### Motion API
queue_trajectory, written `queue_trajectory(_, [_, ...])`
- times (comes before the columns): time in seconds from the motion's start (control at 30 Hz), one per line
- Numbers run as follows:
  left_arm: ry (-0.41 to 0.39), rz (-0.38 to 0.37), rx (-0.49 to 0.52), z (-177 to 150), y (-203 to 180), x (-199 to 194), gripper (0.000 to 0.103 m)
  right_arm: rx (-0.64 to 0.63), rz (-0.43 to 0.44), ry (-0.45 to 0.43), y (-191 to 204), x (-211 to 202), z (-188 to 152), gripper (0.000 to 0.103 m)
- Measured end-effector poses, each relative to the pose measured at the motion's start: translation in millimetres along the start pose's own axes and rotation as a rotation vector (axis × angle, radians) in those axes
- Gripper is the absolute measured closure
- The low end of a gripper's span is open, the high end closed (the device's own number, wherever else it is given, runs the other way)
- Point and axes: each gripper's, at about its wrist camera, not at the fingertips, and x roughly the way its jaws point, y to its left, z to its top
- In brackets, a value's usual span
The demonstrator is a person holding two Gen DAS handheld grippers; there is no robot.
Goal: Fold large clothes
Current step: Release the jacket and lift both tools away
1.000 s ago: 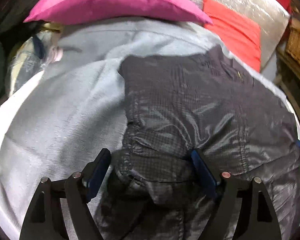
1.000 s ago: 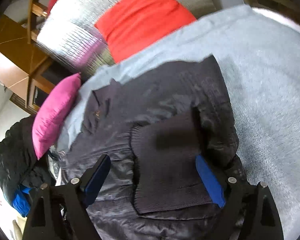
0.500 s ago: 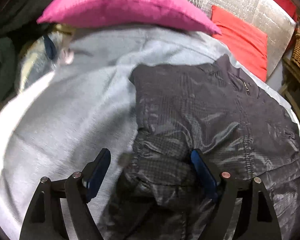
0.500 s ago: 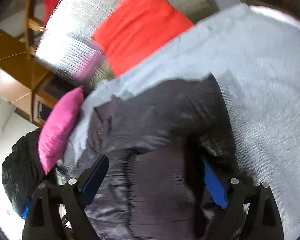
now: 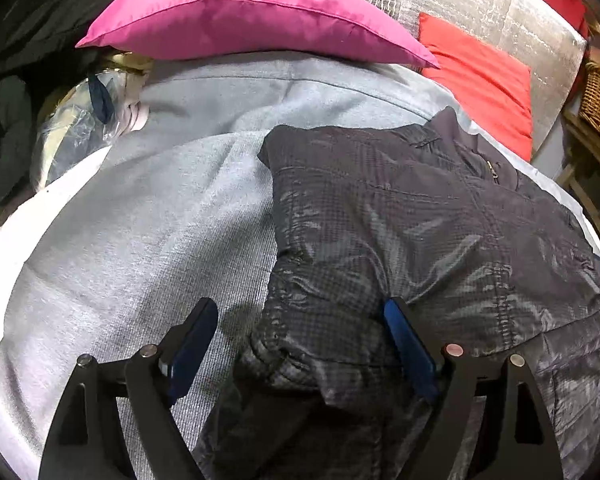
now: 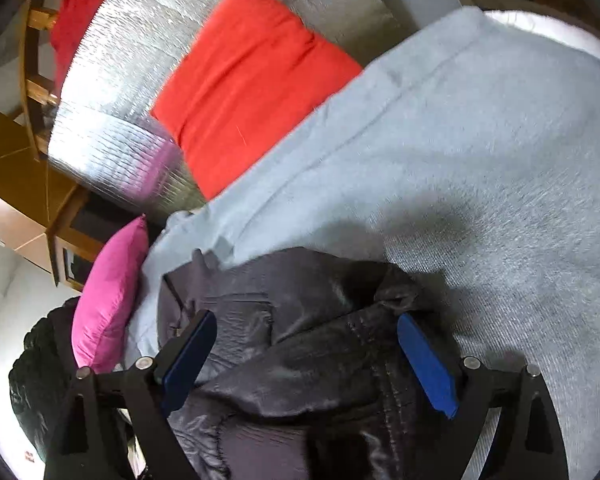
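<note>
While the dark jacket [image 5: 420,232] lay spread on the grey blanket [image 5: 140,240], your left tool [image 5: 300,344] stood wide open over its near left edge, gripping nothing, one finger over blanket, the other over cloth. Your right tool [image 6: 304,356] was wide open too, straddling a bunched fold without pinching it. The jacket's length ran away toward the pink cushion [image 5: 240,12], both hands about equally near.

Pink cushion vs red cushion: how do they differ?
The pink cushion lies along the far edge of the grey blanket; the red cushion leans on the silver quilted backrest. Pink is nearer the dark jacket's left side, red nearer its collar end. Both are plain, unpatterned and clear of the jacket.
</note>
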Motion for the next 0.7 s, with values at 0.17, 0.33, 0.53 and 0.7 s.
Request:
queue_trajectory(0.17, [-0.053,-0.018,-0.016,-4,0,-47,0.018,-0.152,0.009,-0.067,35,-64,-32,0.009])
queue_trajectory(0.33, [-0.107,-0.038,0.024,-36,-3,-119,0.018,-0.29,-0.009,-0.082,39,-148,-120,0.009])
queue_trajectory(0.53, [-0.115,-0.046,0.042,-107,1,-182,0.018,-0.347,-0.051,-0.054,13,-217,-250,0.009])
queue_trajectory(0.7, [-0.075,-0.042,0.018,-172,11,-213,0.018,-0.327,-0.055,-0.06,-5,-264,-330,0.009])
